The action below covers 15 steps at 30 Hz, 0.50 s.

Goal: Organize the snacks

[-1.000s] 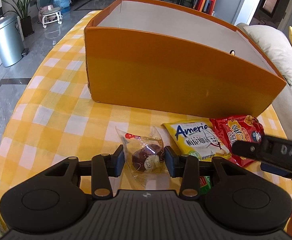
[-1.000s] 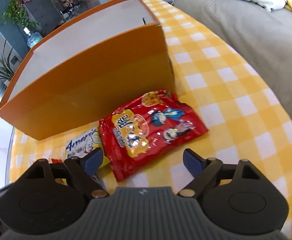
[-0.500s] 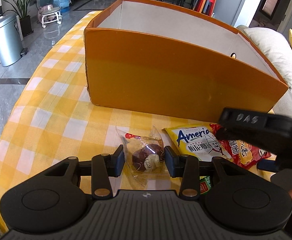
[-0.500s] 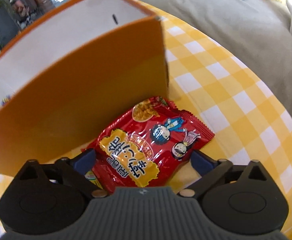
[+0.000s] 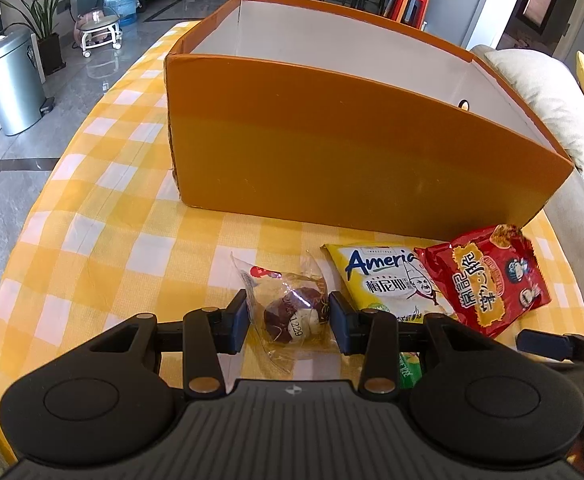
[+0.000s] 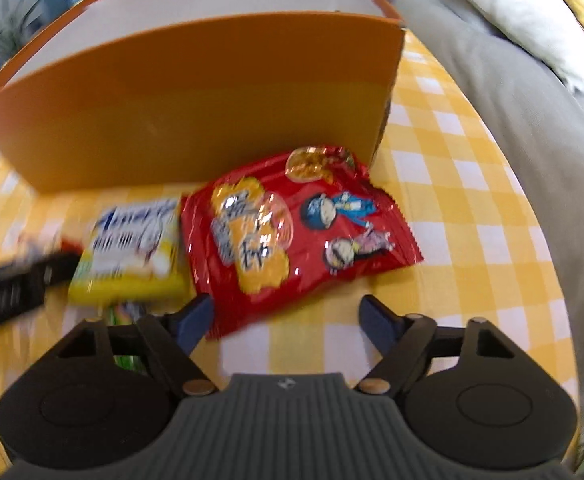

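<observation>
Three snack packs are laid in a row on the checked worktop (image 5: 92,208), in front of the orange box (image 5: 331,152). At the left, a clear-wrapped chocolate pastry (image 5: 292,312) is pinched between the pads of the left gripper (image 5: 288,318). Next comes a yellow packet (image 5: 383,280), partly overlapped by a red packet (image 6: 292,232) (nearest the box's right corner). The right gripper (image 6: 288,324) is held over the red packet's near edge, its jaws closing, pads not seen pressing on it.
</observation>
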Each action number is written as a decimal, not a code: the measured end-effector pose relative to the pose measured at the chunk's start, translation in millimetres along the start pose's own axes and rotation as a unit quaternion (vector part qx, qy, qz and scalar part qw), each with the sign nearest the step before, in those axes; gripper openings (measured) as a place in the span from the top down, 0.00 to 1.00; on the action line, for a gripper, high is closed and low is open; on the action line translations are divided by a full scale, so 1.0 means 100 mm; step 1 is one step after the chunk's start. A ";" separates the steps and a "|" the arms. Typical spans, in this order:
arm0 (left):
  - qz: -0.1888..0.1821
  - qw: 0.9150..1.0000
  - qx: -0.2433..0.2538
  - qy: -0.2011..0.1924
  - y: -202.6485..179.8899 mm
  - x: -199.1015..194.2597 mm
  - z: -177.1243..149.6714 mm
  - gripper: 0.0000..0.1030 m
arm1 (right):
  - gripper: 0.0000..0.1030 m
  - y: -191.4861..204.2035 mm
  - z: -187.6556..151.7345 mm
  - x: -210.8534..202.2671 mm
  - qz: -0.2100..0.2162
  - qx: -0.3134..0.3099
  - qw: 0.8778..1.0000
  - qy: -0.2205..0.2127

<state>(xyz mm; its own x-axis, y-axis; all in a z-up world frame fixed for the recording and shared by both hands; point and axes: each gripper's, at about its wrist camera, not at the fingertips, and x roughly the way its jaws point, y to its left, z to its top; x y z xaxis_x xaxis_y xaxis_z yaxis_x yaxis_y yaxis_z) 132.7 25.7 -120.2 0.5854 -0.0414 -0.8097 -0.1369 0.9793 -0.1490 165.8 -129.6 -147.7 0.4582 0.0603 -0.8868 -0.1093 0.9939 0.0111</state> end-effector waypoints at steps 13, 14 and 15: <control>0.001 1.000 0.001 0.001 0.01 -0.01 -0.01 0.55 | 0.86 -0.08 -0.30 -0.37 0.020 -0.066 0.998 -0.013; 0.001 1.000 0.001 0.001 0.01 -0.01 -0.01 0.55 | 0.70 -0.14 -0.25 -0.35 0.012 -0.057 0.998 -0.016; 0.000 1.000 0.001 0.001 0.01 -0.01 -0.02 0.55 | 0.60 -0.20 -0.23 -0.39 0.010 -0.035 0.999 -0.020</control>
<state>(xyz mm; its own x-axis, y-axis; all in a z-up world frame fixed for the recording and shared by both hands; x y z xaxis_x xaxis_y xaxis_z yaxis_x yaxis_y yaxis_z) 130.3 26.1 -120.2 0.5839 -0.0412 -0.8108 -0.1359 0.9797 -0.1476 129.3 -154.0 -124.0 0.4895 0.0853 -0.8678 -0.1797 0.9837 -0.0047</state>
